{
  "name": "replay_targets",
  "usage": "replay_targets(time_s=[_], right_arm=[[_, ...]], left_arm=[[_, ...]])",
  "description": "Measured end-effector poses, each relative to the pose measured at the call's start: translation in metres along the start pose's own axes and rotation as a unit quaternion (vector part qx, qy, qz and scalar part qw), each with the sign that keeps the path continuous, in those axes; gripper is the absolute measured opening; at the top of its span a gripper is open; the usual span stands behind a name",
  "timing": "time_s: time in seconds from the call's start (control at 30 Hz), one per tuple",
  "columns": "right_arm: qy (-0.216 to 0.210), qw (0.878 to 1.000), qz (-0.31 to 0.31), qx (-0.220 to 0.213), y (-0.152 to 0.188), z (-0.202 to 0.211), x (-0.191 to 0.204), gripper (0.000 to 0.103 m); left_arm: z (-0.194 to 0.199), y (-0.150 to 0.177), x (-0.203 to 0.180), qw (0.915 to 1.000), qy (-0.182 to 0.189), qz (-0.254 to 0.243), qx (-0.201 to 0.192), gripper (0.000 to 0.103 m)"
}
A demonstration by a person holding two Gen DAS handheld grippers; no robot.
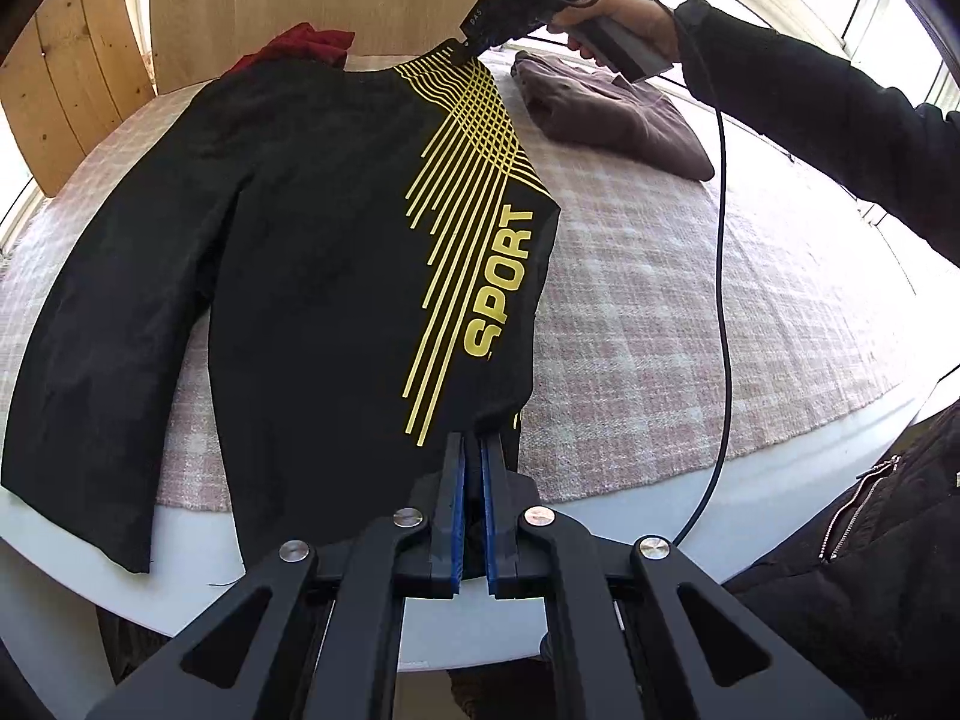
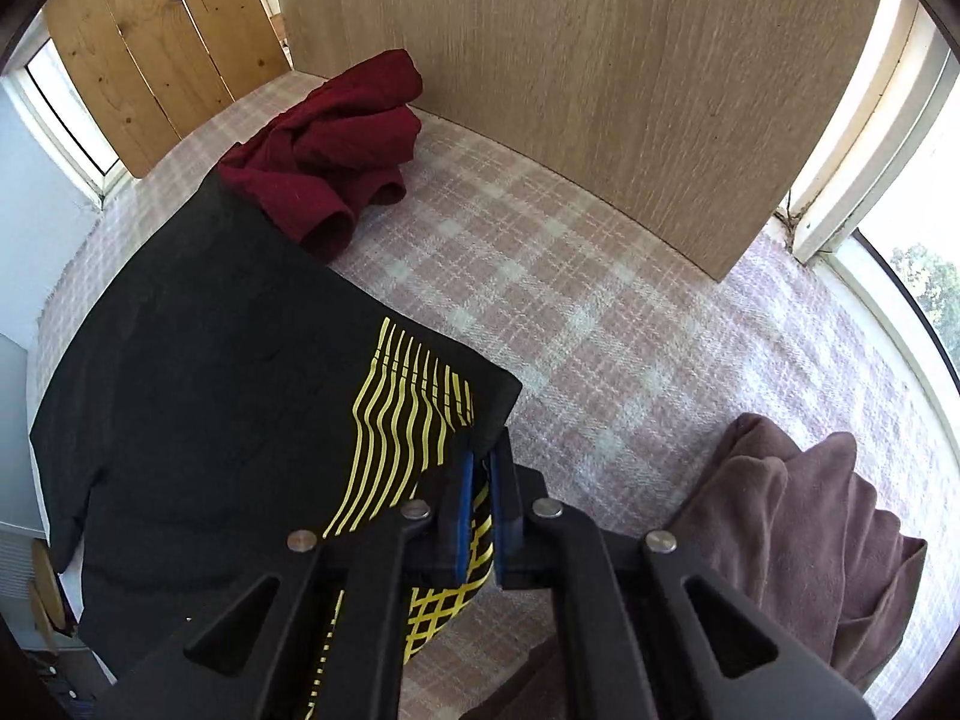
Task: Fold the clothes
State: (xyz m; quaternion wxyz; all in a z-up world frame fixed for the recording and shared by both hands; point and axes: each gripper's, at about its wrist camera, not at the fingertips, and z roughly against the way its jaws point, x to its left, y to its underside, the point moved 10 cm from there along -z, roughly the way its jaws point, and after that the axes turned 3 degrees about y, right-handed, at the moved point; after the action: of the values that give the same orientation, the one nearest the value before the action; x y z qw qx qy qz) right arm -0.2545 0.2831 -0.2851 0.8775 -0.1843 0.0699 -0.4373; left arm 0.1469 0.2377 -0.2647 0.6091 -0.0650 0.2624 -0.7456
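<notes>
On the pink plaid cloth [image 1: 690, 276] over the white table [image 1: 198, 546], a black long-sleeved shirt [image 1: 312, 252] spread front up – yellow stripes and the word SPORT running down its right part, 1 sleeve hanging past the table's near edge. At the hem, left gripper [image 1: 474, 450] clamped tight on the black fabric, blue pads pressed together. At the far end, right gripper [image 2: 482, 462] pinched on the shirt's collar edge by the yellow lines – seen from the left wrist in a hand [image 1: 624, 24] with a dark sleeve, a black cable trailing below. Just beyond the shirt's far shoulder, a crumpled dark red garment [image 2: 336, 156]. Well to the right, apart from the shirt, a folded mauve garment [image 1: 606, 114]. Behind all of it, pale wooden panels [image 2: 600, 90] and bright windows
</notes>
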Motion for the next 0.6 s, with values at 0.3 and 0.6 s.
replay_targets(time_s=[0.3, 0.6], right_arm=[[-0.095, 0.99, -0.086, -0.06, -0.056, 0.049, 0.045, 0.004], [-0.092, 0.987, -0.095, -0.09, -0.146, 0.038, 0.155, 0.004]], left_arm=[[0.049, 0.002, 0.067, 0.9988, -0.033, 0.013, -0.033, 0.004], [0.085, 0.015, 0.196, 0.9964, -0.062, 0.038, -0.042, 0.004]])
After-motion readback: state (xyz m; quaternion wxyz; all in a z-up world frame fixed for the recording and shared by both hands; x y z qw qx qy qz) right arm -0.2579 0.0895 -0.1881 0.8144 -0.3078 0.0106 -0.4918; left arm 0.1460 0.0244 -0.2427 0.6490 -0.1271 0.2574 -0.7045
